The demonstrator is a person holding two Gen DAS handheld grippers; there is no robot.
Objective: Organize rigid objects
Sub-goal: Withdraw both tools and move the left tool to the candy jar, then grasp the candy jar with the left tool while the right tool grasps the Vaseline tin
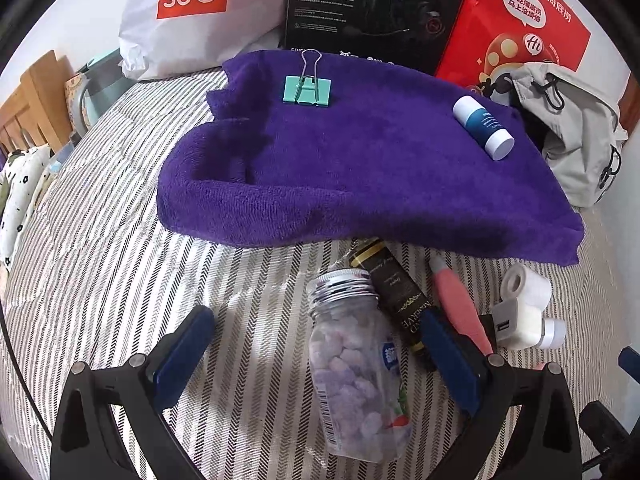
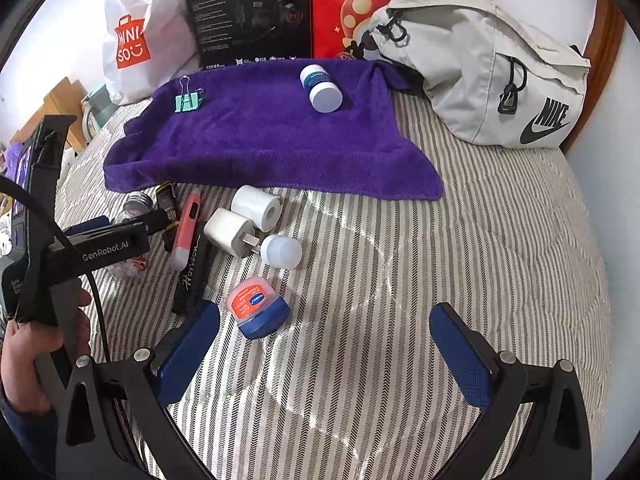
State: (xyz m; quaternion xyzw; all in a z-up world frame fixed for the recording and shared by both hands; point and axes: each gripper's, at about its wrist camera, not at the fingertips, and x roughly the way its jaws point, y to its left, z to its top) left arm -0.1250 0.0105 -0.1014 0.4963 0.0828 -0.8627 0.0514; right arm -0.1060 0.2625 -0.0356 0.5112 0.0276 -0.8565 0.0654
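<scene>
A purple towel (image 1: 360,160) (image 2: 272,140) lies on the striped bed with a teal binder clip (image 1: 307,89) (image 2: 187,101) and a blue-and-white bottle (image 1: 483,127) (image 2: 321,87) on it. In front of it lie a clear jar of candies (image 1: 356,364), a black tube (image 1: 398,296), a pink cutter (image 1: 460,308) (image 2: 186,228), a white charger (image 1: 516,322) (image 2: 230,232), a tape roll (image 2: 256,206), a white cap (image 2: 281,251) and a Vaseline tin (image 2: 258,306). My left gripper (image 1: 320,348) is open around the jar. My right gripper (image 2: 324,344) is open, just right of the tin.
A Miniso bag (image 2: 136,40), a black box (image 2: 252,12) and a red box (image 2: 396,0) stand behind the towel. A grey Nike bag (image 2: 500,76) lies at the back right. A black Horizon case (image 2: 192,272) lies by the cutter.
</scene>
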